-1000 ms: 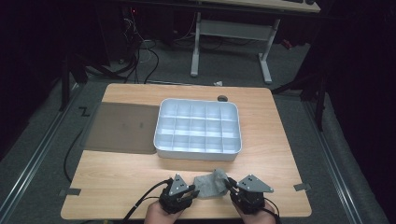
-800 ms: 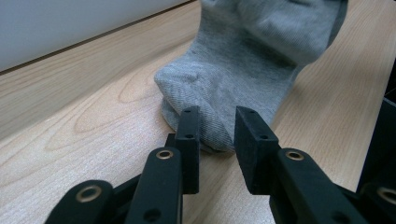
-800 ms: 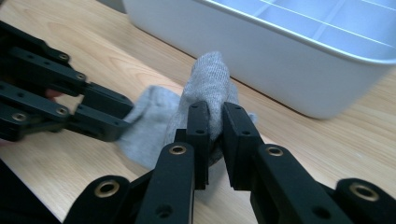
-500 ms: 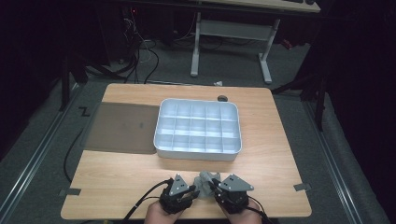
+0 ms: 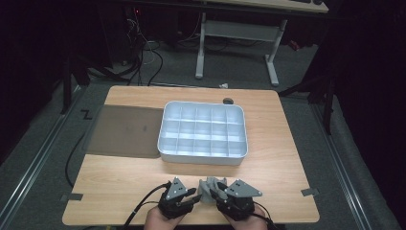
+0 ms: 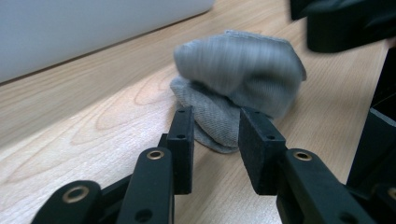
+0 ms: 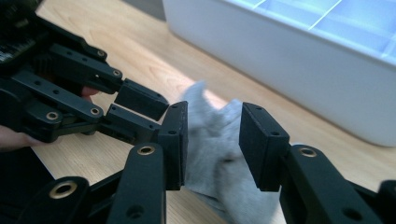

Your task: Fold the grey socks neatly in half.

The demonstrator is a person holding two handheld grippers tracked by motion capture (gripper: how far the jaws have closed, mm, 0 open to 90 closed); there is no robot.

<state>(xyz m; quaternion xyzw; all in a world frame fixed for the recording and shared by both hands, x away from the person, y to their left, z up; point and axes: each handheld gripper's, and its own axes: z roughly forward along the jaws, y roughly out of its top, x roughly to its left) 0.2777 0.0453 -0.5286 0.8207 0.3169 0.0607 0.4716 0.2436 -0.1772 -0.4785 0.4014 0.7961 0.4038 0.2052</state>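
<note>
Left gripper (image 5: 191,197) at the table's (image 5: 119,182) near edge, jaws just opening, apart at the grey sock's (image 5: 209,188) hem, sock bunched between both grippers, possibly folded, right gripper (image 5: 218,192), jaws just opening, loosely straddling the sock, white compartment tray (image 5: 203,157) beyond.

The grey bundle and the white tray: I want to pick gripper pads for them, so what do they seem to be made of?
The grey bundle looks like soft knitted fabric, matte: fine ribbing shows and it folds and slumps, possibly a sock. The white tray looks like rigid moulded plastic with a smooth, slightly glossy finish: thin even dividers and rounded corners. Painted metal cannot be ruled out.
</note>
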